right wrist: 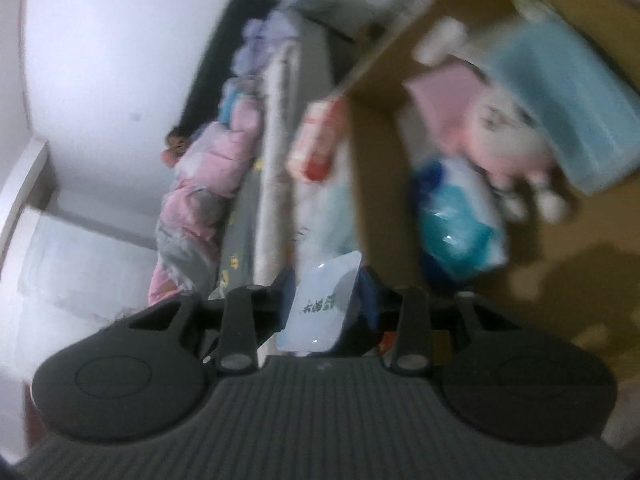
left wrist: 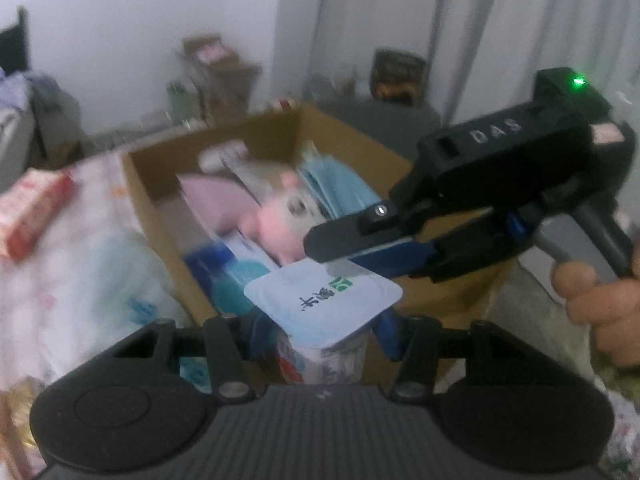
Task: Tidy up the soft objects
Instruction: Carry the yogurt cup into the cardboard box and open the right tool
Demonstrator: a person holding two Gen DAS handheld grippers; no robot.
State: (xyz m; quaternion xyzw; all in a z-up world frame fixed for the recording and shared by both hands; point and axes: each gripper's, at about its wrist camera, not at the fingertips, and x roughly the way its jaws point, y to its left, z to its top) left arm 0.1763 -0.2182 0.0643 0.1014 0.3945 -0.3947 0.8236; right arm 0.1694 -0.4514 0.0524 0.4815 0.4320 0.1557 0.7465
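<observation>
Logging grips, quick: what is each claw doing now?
Left claw: shut on the tissue pack.
Right claw: grips that pack's top edge.

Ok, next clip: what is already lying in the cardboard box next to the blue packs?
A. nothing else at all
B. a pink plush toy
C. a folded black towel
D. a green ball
B: a pink plush toy lies inside the cardboard box, between a pale pink item and the blue packs; the right wrist view shows it too.

You hold the sealed white tissue pack (left wrist: 324, 320) just before the open brown cardboard box's (left wrist: 160, 208) near edge. In it, the pink plush toy (left wrist: 280, 220) lies between the pale-blue folded cloth (left wrist: 340, 188) and the blue-and-teal plastic packet (left wrist: 236, 276).
</observation>
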